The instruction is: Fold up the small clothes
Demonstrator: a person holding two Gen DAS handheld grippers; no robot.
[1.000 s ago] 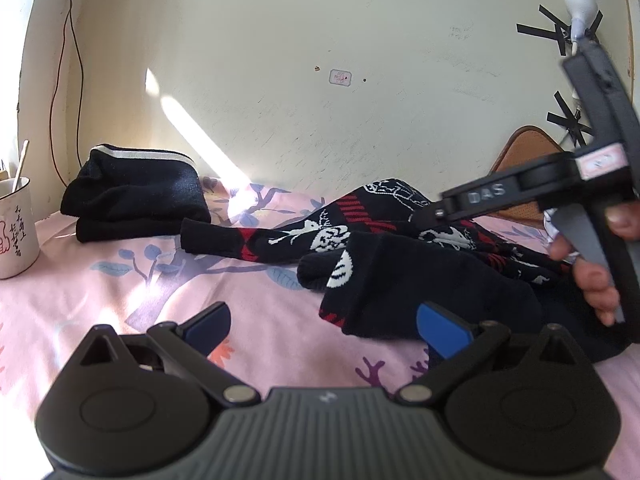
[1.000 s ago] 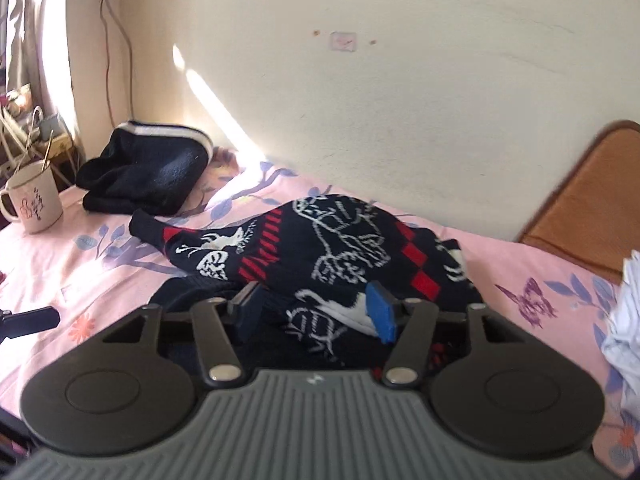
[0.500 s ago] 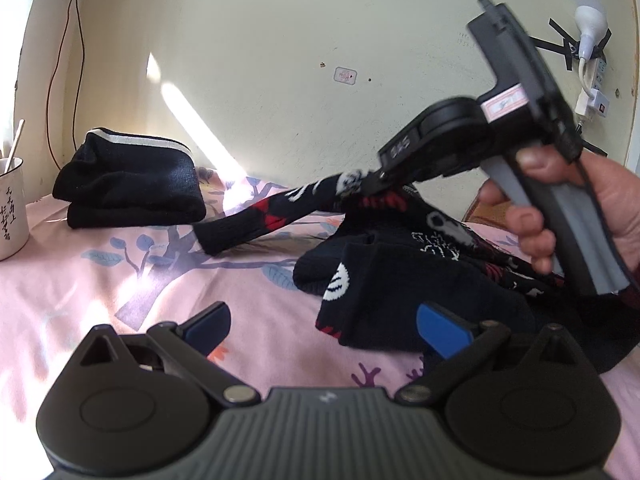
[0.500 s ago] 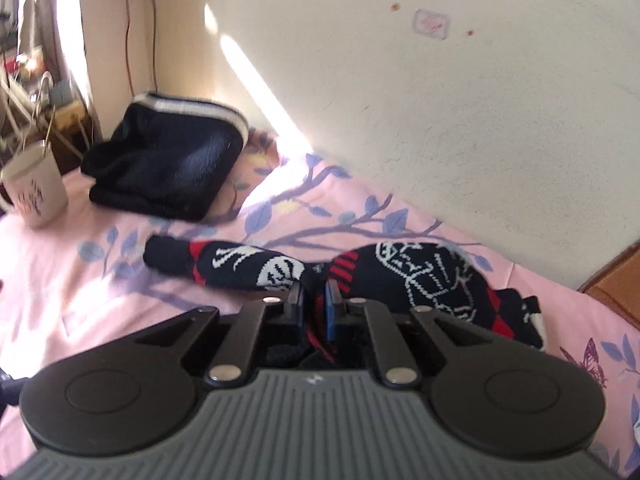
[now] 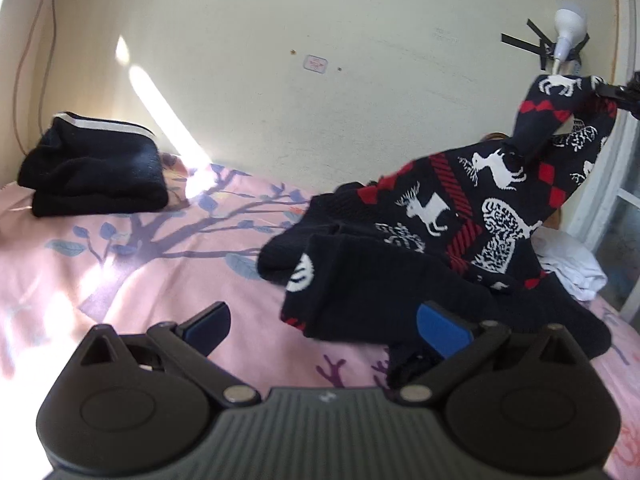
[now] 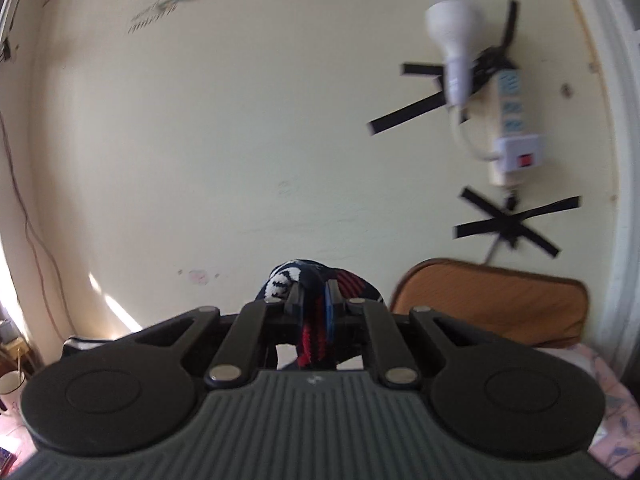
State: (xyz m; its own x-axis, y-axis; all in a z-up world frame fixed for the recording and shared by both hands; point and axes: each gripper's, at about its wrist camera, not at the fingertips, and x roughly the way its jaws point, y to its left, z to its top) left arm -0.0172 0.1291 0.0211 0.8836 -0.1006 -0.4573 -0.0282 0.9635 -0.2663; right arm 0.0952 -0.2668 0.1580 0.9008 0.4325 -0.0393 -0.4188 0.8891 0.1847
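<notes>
1. While the left gripper (image 5: 322,326) fills the bottom of its view, its 2 blue-padded fingers (image 5: 440,330) stand wide apart over the pink floral bedsheet (image 5: 132,280) and hold nothing.
2. Just beyond the right-hand pad lies a plain black sock with a white round logo (image 5: 360,280), flat on the sheet at lower centre.
3. Behind it, the dark knitted sock with white deer and red diamonds (image 5: 472,208) rises from the bed toward the upper right of the frame, its top end pinched at the right edge by the right gripper (image 5: 612,90).
4. From the right wrist view, the right gripper (image 6: 316,312) has its jaws closed tight on a bunched fold of that patterned sock (image 6: 298,276), raised in front of the cream wall (image 6: 240,140).
5. A folded black garment with a white stripe (image 5: 96,168) sits far left by the wall.
6. Crumpled white cloth (image 5: 572,268) lies at the right edge.
</notes>
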